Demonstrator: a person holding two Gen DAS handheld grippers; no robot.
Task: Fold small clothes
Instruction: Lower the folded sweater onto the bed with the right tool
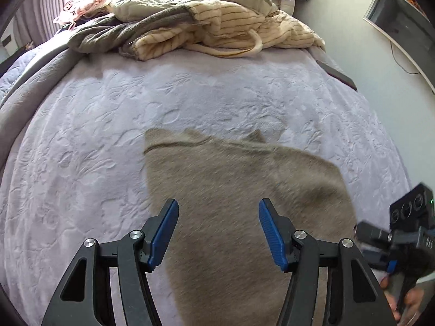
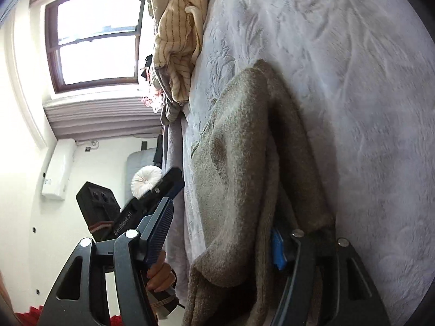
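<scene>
In the left wrist view we see, at the far left of the frame, a pale lilac embossed bedspread (image 1: pixel 89 146) covering a bed. In the upper middle a pile of clothes (image 1: pixel 190 21) lies heaped on it, with a cream striped garment on top of grey ones. Below, from the centre down to the bottom edge, a small taupe fuzzy garment (image 1: pixel 225 190) lies spread on the bedspread, blurred. Our left gripper (image 1: pixel 218 212) hovers over it with its blue-padded jaws standing wide apart and nothing between the pads. At the lower right the right gripper (image 1: pixel 391 244) shows as a dark blurred body with a hand (image 1: pixel 407 301) on its handle. In the right wrist view, which is rolled sideways, a window (image 2: pixel 95 35) fills the upper left and the left gripper's black body (image 2: pixel 146 206) sits at lower left with fingers (image 2: pixel 160 274) around its handle. The clothes pile (image 2: pixel 176 40) appears at upper centre. The taupe garment (image 2: pixel 239 176) runs down the middle in a lifted fold, and the bedspread (image 2: pixel 339 68) fills the right. Our right gripper (image 2: pixel 223 244) has its jaws wide; the fold drapes between them and over the right-hand blue pad (image 2: pixel 277 250), while the left-hand pad stands clear of it.
</scene>
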